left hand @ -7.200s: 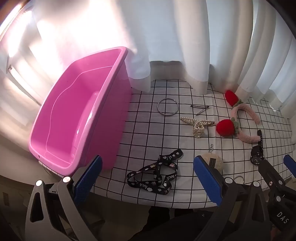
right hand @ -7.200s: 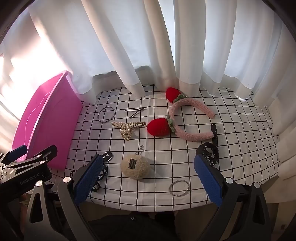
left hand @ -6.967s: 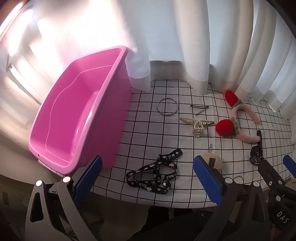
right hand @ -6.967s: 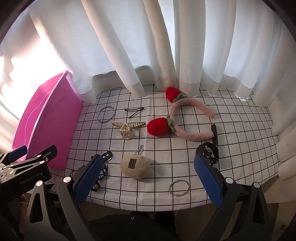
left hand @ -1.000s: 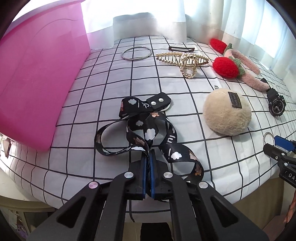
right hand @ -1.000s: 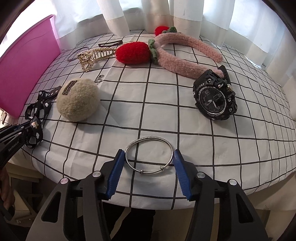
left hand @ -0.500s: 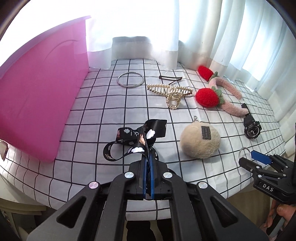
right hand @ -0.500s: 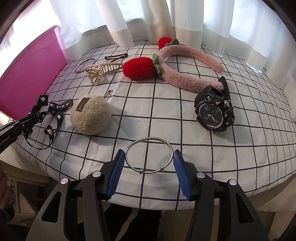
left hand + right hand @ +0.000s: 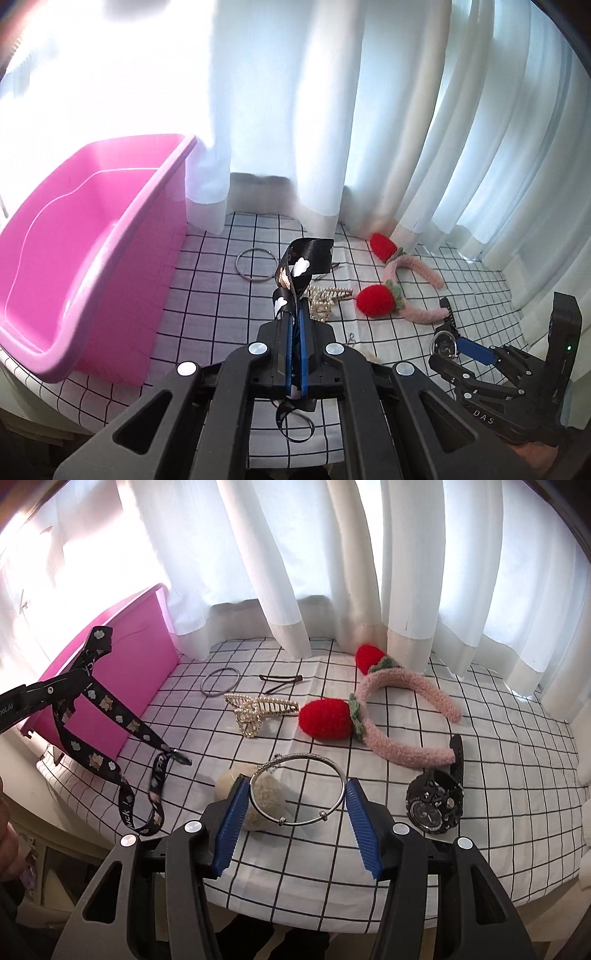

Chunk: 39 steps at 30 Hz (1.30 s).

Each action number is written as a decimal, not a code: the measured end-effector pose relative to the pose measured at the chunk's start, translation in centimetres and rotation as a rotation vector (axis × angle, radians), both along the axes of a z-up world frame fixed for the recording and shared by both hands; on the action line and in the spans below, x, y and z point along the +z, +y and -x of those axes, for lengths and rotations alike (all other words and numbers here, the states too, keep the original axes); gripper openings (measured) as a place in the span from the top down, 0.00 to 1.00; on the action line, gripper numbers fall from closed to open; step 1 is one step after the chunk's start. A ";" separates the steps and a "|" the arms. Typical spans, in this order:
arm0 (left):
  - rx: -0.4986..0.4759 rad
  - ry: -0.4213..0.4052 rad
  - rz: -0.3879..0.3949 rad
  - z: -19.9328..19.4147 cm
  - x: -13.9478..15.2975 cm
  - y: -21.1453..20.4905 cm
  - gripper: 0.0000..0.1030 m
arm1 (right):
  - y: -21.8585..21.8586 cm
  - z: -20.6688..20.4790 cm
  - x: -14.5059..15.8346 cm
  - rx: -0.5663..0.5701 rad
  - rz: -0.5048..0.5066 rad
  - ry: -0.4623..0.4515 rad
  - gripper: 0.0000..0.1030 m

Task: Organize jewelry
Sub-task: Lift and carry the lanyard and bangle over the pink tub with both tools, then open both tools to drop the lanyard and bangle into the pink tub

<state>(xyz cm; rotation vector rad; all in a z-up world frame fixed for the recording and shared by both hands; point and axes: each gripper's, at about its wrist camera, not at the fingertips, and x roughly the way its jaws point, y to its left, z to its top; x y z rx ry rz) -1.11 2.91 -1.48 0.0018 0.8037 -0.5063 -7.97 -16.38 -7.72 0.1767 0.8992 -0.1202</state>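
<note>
My left gripper [image 9: 294, 317] is shut on a black patterned strap [image 9: 299, 273] and holds it in the air above the table; the strap [image 9: 110, 716] hangs loose in the right wrist view. My right gripper [image 9: 297, 797] is shut on a silver bangle [image 9: 297, 771], lifted above the checked tablecloth [image 9: 517, 746]. The pink bin [image 9: 74, 258] stands open at the left. On the cloth lie a strawberry headband [image 9: 406, 716], a pearl hair claw [image 9: 258, 709], a black watch [image 9: 436, 801], a beige pompom [image 9: 264, 797], a metal ring [image 9: 219, 681] and a hairpin [image 9: 280, 679].
White curtains [image 9: 332, 572] hang along the back of the table. The table's front edge [image 9: 332, 904] is close under my right gripper. The right gripper [image 9: 465, 350] shows at the lower right of the left wrist view.
Both grippers have risen. The left one lifted the strap clear of the cloth, and the right one lifted the bangle off the table.
</note>
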 end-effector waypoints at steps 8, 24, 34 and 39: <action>0.049 -0.138 0.064 -2.7 8.2 2.7 0.97 | 2.6 -4.3 6.8 0.119 -0.012 -0.162 0.49; 0.301 -0.203 0.019 -11.7 13.4 15.8 0.97 | 16.2 -17.3 14.3 0.489 -0.056 -0.315 0.49; 0.413 0.010 -0.055 -15.3 3.7 21.6 0.97 | 24.8 -24.3 9.5 0.623 -0.033 -0.135 0.49; 0.436 0.135 -0.114 -16.3 -0.8 22.2 0.97 | 27.1 -25.9 6.7 0.644 0.033 -0.028 0.49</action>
